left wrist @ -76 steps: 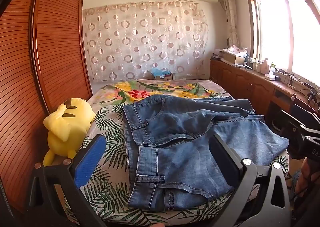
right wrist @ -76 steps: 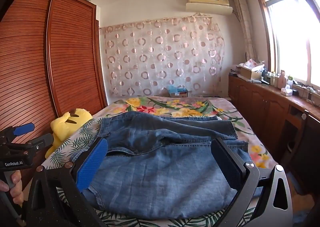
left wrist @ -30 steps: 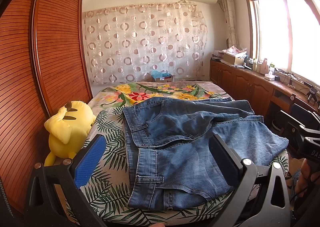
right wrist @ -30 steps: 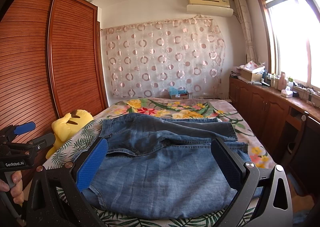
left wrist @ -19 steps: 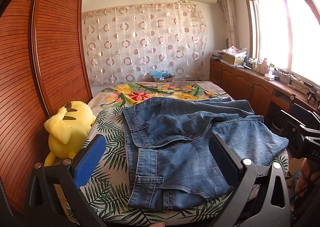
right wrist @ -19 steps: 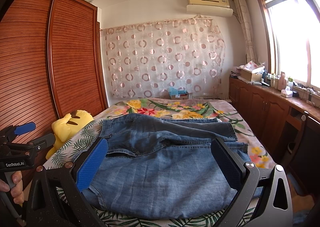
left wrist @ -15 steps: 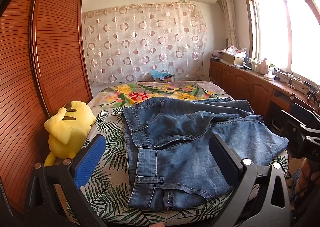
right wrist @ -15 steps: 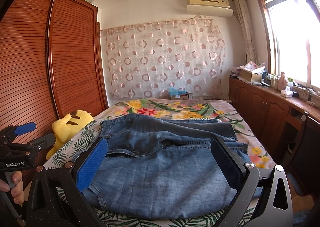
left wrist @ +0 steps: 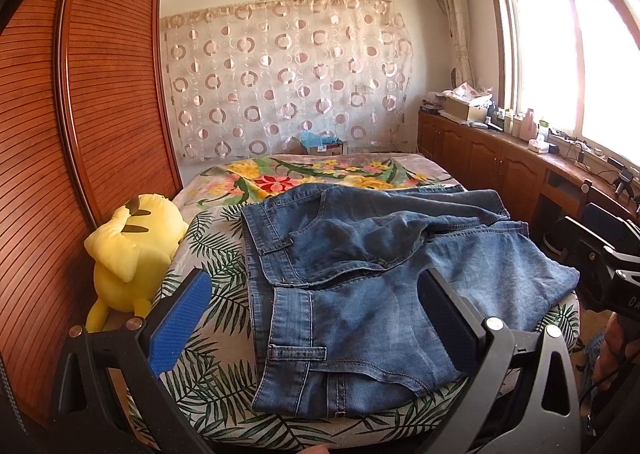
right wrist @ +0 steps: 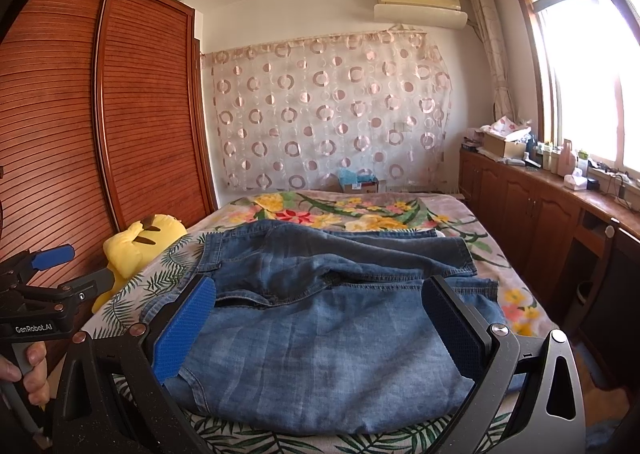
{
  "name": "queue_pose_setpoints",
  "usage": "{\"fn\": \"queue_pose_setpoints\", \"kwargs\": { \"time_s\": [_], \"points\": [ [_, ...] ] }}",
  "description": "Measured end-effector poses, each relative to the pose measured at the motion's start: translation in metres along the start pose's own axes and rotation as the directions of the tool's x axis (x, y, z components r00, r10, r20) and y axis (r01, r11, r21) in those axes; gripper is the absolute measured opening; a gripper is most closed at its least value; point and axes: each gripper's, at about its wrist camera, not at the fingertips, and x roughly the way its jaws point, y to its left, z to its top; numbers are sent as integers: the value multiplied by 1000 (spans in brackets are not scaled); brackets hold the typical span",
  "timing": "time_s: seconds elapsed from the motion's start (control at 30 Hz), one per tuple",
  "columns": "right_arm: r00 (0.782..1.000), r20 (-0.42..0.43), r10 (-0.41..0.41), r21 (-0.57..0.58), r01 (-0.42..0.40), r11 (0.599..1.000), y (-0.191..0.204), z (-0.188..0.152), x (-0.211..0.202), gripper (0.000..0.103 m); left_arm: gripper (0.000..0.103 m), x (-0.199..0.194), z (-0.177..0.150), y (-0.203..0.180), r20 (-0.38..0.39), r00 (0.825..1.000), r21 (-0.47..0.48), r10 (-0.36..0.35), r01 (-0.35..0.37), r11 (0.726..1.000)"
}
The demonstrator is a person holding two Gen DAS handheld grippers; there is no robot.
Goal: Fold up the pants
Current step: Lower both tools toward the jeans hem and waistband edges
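Note:
Blue denim pants [left wrist: 372,274] lie loosely folded at the near end of the bed, waistband to the left, legs bunched to the right. They also show in the right wrist view [right wrist: 320,314]. My left gripper [left wrist: 316,314] is open and empty, held short of the near bed edge, in front of the waistband. My right gripper [right wrist: 320,326] is open and empty in front of the leg part. The left gripper also shows at the left edge of the right wrist view [right wrist: 48,274], held in a hand.
A yellow plush toy [left wrist: 132,254] sits at the bed's left edge against the wooden wardrobe [left wrist: 80,134]. The floral bedspread [left wrist: 320,174] stretches behind. A wooden counter with clutter [left wrist: 520,146] runs along the right wall under the window.

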Motion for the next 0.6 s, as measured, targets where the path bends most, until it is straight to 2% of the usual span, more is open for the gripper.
{"fn": "queue_pose_setpoints", "kwargs": {
  "time_s": [0.23,0.6],
  "points": [
    [999,-49,0,6,0,1000,-9,-10,15,103,103,28,-21,6,-59,998,-8,-12,11,1000],
    [993,-113,-32,10,33,999,-23,-9,24,102,103,66,-47,29,-169,986,-26,-8,3,1000]
  ]
}}
